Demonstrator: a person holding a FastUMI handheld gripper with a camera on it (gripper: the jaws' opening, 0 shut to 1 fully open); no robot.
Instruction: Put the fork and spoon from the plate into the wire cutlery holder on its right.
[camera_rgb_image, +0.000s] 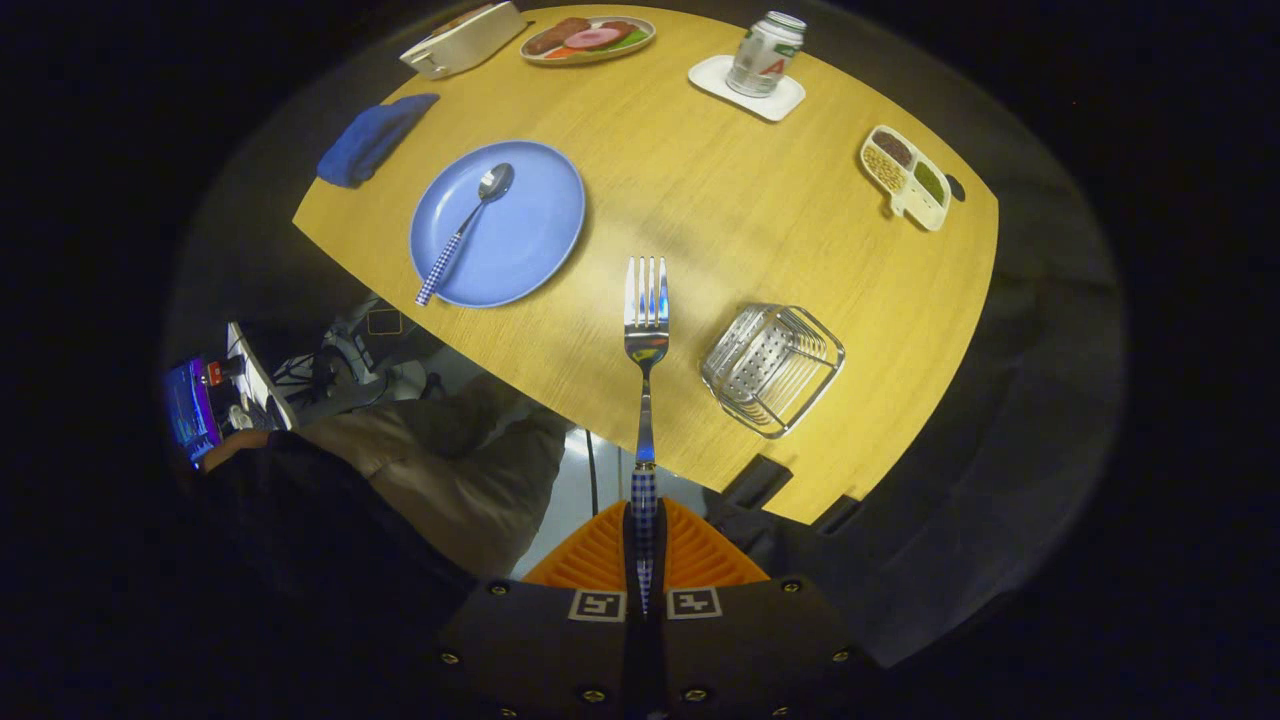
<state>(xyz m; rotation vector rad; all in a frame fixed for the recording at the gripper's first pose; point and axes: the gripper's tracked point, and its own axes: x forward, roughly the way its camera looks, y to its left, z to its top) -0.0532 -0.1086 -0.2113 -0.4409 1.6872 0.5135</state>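
My gripper (644, 545) is shut on the checked handle of a metal fork (646, 330), which sticks straight out ahead of the fingers, tines away from me, held high above the wooden table (720, 210). The wire cutlery holder (772, 368) stands just right of the fork's head, near the table's front edge, with nothing in it. To the left of the fork lies the blue plate (500, 225) with the spoon (465, 230) on it, bowl away from me, its checked handle reaching over the plate's near rim.
A folded blue cloth (372, 138) lies beyond the plate. Farther back are a white box (465, 38), a dish of food (588, 40), a can (765, 52) on a white coaster and a small divided dish (905, 175). A seated person's legs (440, 460) are left of the fingers.
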